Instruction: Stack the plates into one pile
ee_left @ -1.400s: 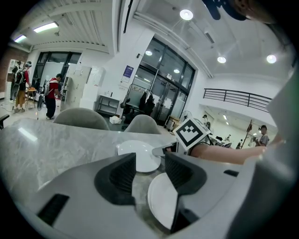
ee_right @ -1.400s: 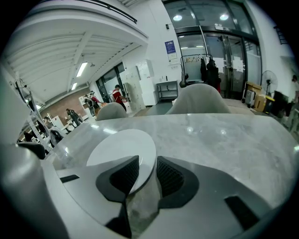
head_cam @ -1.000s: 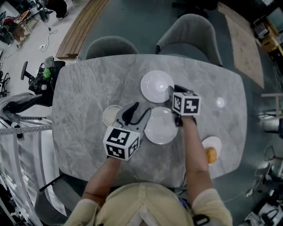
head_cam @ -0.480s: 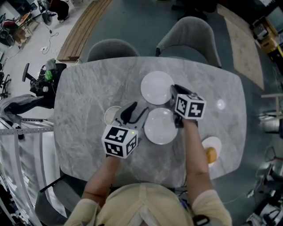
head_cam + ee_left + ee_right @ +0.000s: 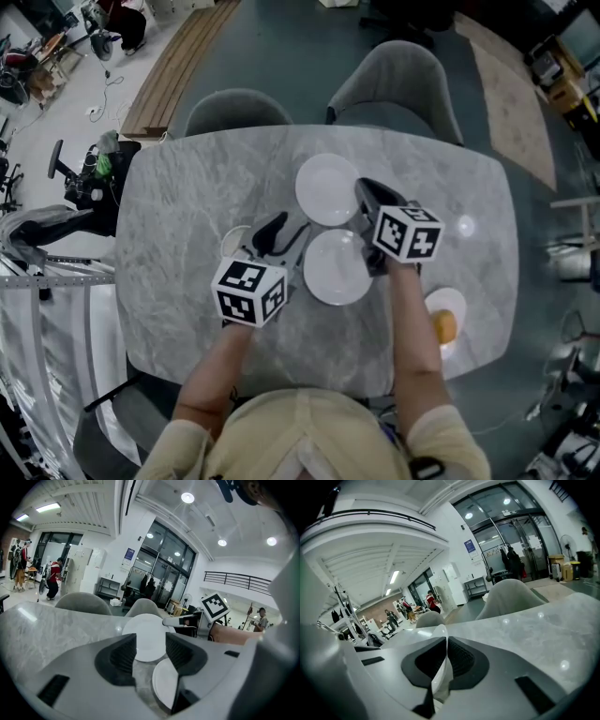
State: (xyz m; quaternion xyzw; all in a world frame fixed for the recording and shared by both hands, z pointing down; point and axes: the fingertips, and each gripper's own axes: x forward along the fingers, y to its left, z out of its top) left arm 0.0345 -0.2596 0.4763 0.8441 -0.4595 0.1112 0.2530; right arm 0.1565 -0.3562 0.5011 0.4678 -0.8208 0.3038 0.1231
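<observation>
White plate [image 5: 440,672] in right gripper's [image 5: 446,644] just-closed pinch, unseen overhead; left gripper's [image 5: 150,649] jaws apart.

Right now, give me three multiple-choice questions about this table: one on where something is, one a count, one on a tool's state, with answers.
1. Where is the orange food?
A) on the small plate near the table's right edge
B) on the floor
C) in a cup

2. How many grey chairs stand at the table's far side?
A) one
B) two
C) four

3. What state is the right tool in?
A) open over bare table
B) shut on the orange food
C) shut on the far plate's rim

Answers: A, the head view shows the food lying on that small plate. B, two chair backs show beyond the far edge. C, its jaws have just been closing and the white rim sits pinched between them.
</observation>
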